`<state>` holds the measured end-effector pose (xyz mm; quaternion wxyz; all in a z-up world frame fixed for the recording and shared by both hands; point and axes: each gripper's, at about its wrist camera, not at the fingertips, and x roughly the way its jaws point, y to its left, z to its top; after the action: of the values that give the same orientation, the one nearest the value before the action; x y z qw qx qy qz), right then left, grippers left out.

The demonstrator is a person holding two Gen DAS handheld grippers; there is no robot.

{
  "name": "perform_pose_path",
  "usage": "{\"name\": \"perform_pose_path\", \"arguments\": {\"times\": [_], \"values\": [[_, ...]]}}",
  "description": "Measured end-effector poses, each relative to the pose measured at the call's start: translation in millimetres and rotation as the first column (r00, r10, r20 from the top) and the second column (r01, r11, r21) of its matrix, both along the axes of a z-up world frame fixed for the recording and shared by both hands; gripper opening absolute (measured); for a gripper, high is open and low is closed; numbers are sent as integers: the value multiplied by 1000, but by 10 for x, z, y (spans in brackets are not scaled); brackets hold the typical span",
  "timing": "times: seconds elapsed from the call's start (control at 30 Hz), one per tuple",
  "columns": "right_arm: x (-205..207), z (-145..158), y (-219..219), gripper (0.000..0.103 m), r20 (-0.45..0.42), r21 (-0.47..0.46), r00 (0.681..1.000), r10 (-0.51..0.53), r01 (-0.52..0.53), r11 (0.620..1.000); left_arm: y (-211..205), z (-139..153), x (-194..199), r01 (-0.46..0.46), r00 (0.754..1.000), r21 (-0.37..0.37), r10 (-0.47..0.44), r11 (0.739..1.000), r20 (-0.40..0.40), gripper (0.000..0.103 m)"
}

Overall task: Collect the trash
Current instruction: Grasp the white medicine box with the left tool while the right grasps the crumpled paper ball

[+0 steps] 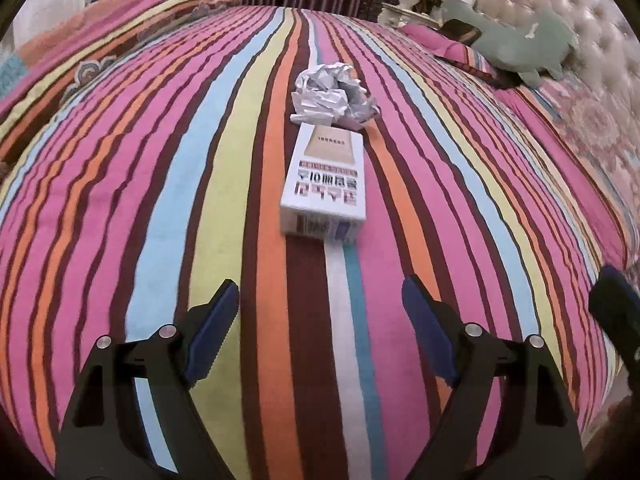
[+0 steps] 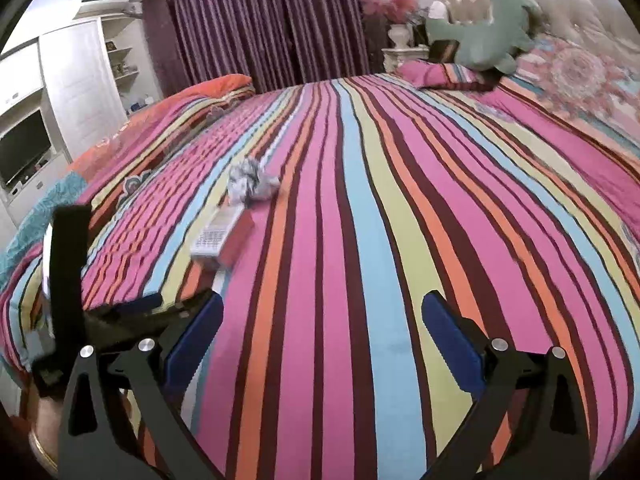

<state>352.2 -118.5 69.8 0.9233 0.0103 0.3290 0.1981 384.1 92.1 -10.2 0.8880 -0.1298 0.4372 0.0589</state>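
**Both hand-held grippers released above the striped bed; trash lies ahead**

Left hand-held gripper (image 1: 320,312): fingers spread wide, nothing between the blue pads (image 1: 214,328). It hangs over the striped bedspread (image 1: 120,160), pointed along the stripes. Straight ahead at 12 o'clock lies a white carton (image 1: 324,184), flat on the bed, printed face up, short end toward the camera. Just beyond it, touching or nearly touching its far end, sits a crumpled paper ball (image 1: 334,94) (grey-white, loosely wadded).

Right hand-held gripper (image 2: 322,320): also released, holding nothing, over the bed. In its view the carton (image 2: 220,240) and paper ball (image 2: 250,184) sit off at about 10 o'clock, well apart from the fingertips. The left gripper's black body shows at the 8 o'clock edge.

Far side: a teal plush toy (image 2: 492,32) on a pillow against the tufted headboard (image 1: 560,12) at 1 o'clock; purple curtains (image 2: 260,20) at 12; white cabinets (image 2: 80,80) at 10.
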Motion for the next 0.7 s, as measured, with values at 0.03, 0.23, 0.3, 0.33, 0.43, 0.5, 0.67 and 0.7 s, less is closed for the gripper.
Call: {"name": "perform_pose_path", "arguments": {"times": [0.03,0.23,0.3,0.33,0.43,0.5,0.67,0.7], "values": [[38,0,18,95,4,-2,1000,9,-9,1000,6,-10,54,-3,1000,3,3,1000,-1,81],[483,13,209,95,12,-20,993,119,-119,993,59,-24,283,-5,1000,15,4,1000,9,81],[593,34,294,95,22,-24,989,144,-144,989,94,-43,349,-12,1000,2,12,1000,7,81],[702,50,377,95,23,-28,986,165,-165,986,114,-57,389,-15,1000,-7,15,1000,6,81],[906,67,559,95,25,-40,977,209,-208,977,127,-64,473,-18,1000,-9,18,1000,12,81],[1052,64,697,95,18,-60,969,247,-246,967,136,-66,509,-17,1000,-6,18,1000,19,81],[1349,-8,964,95,-28,-121,951,307,-308,944,138,-82,599,-25,999,20,24,999,28,81],[1391,-18,1009,95,-35,-130,948,316,-318,939,139,-87,612,-26,999,27,25,999,31,81]]}}
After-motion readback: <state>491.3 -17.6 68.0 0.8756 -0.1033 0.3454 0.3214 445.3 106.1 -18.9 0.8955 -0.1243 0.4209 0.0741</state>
